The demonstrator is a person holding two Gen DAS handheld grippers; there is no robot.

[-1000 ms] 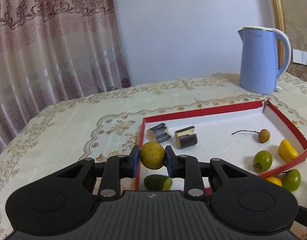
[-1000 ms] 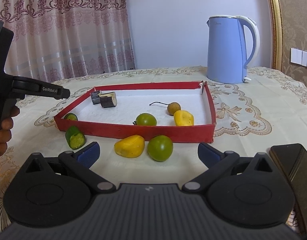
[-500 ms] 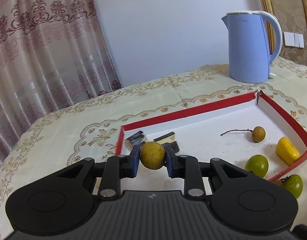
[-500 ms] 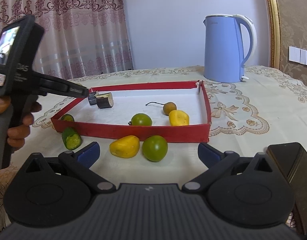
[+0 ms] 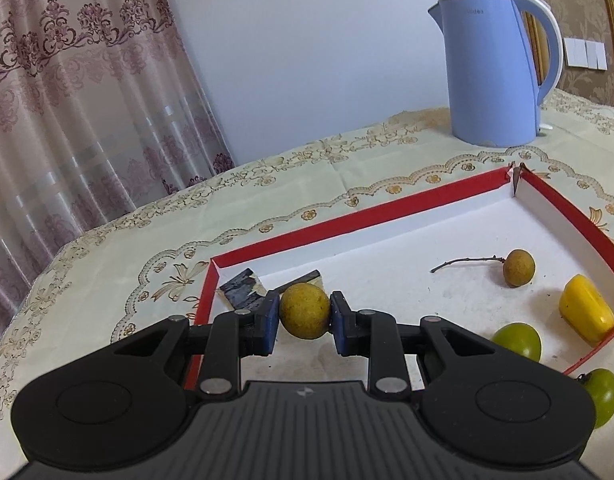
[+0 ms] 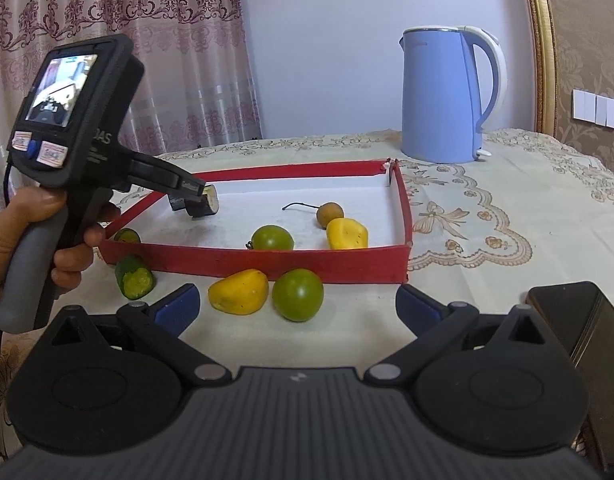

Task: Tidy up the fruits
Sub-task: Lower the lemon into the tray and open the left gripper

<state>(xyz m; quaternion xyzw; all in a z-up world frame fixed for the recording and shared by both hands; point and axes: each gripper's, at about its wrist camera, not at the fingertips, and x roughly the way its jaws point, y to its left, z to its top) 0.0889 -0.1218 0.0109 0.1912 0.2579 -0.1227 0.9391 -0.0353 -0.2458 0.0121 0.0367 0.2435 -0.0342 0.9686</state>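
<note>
Item: left tool (image 5: 305, 317), pinching yellow-brown round fruit (image 5: 305, 316) at frame centre above red tray (image 5: 347, 220); right tool (image 6: 297, 306), spread wide, empty; risk: early release lets the sphere roll against dark pieces (image 5: 243, 290).

A home dining room is suggested: an embroidered tablecloth (image 6: 507, 216), patterned curtains (image 6: 167, 40) at the far left, and 1 blue kettle (image 6: 443, 96).

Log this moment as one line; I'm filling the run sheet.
left tool: shut on round yellow fruit, over red tray | right tool: open, idle | outside tray: green tomato, yellow piece
</note>
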